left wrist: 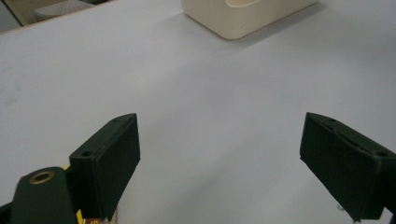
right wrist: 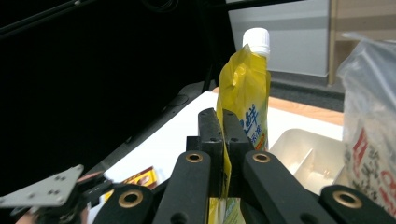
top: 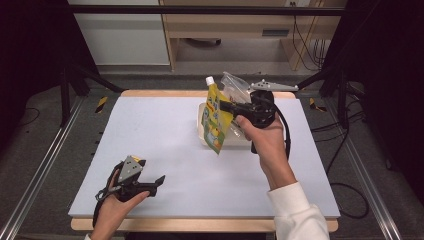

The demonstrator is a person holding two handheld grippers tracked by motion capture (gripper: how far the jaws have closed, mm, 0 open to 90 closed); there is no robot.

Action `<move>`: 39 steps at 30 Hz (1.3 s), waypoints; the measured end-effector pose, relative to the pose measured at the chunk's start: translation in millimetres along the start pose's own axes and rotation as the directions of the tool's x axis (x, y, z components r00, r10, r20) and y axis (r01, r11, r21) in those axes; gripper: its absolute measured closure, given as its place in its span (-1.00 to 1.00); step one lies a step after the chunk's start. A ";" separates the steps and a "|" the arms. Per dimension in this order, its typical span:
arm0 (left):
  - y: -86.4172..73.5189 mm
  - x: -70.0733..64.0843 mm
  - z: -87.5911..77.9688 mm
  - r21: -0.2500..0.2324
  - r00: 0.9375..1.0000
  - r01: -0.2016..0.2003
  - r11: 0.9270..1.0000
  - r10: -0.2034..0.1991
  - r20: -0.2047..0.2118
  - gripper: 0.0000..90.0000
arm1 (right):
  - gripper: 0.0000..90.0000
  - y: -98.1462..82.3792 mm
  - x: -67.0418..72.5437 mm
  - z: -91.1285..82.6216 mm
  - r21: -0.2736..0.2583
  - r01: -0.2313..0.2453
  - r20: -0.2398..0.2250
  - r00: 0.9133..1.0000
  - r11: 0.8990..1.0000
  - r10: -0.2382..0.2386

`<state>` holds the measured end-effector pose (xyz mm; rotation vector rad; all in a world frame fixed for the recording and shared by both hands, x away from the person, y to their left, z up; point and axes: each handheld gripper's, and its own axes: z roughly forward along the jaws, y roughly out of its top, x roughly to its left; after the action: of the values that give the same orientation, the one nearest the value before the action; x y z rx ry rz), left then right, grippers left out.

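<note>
Between the black jaws of the right gripper [right wrist: 223,122] sits a yellow pouch [right wrist: 243,93] with a white cap, blue lettering and a strip of orange just beside the jaw tips (in the high view its face [top: 216,119] carries green and white patches too). Right of those jaws, a clear bag [right wrist: 370,112] shows red print. Below and beyond them lies a cream tub [right wrist: 303,154]. The left gripper [left wrist: 224,163] has matt black jaws with a brass-coloured rivet at the left one's base; ahead of them spreads a pale lilac-grey mat [left wrist: 201,88].
</note>
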<state>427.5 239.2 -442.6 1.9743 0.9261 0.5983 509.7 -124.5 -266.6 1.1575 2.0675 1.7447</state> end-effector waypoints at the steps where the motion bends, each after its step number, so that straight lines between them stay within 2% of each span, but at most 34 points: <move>1: 0.3 0.3 -0.7 -0.002 1.000 -0.002 1.000 0.002 -0.002 -0.73 | 1.00 0.8 -1.0 1.9 -0.004 -0.001 0.007 1.000 1.000 0.001; 4: 1.0 2.6 -2.2 -0.007 1.000 -0.008 1.000 0.008 -0.005 -0.74 | 1.00 2.4 -3.6 8.1 -0.010 0.002 0.023 1.000 1.000 -0.001; 7: 0.6 8.1 -4.2 -0.017 1.000 0.006 1.000 -0.006 -0.024 -0.75 | 1.00 2.8 -5.0 16.5 -0.023 0.008 0.046 0.999 1.000 -0.007; 12: -0.3 9.6 -5.3 -0.022 0.999 0.011 1.000 -0.011 -0.031 -0.75 | 1.00 3.9 -9.9 25.0 -0.062 -0.011 0.062 0.998 0.998 0.015; 17: 0.3 7.0 -3.9 -0.015 0.999 -0.008 1.000 0.007 -0.031 -0.75 | 1.00 6.4 -16.2 33.2 -0.051 0.001 0.085 0.996 0.999 0.003; 26: 0.0 4.8 -3.0 -0.007 0.999 -0.018 1.000 0.018 -0.033 -0.75 | 1.00 8.3 -24.6 33.4 -0.086 0.004 0.082 0.997 0.996 0.003; 28: 0.4 4.2 -2.9 -0.008 0.999 -0.021 1.000 0.021 -0.034 -0.75 | 1.00 9.2 -26.7 32.8 -0.091 0.003 0.093 0.996 0.996 0.005; 39: 0.2 1.2 -1.6 -0.003 0.999 -0.031 1.000 0.031 -0.029 -0.75 | 1.00 13.7 -45.7 31.9 -0.108 -0.013 0.109 0.994 0.994 0.024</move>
<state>427.2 240.8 -441.5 1.9846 0.9127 0.6475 565.5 -131.1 -278.1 1.2157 1.8818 1.7356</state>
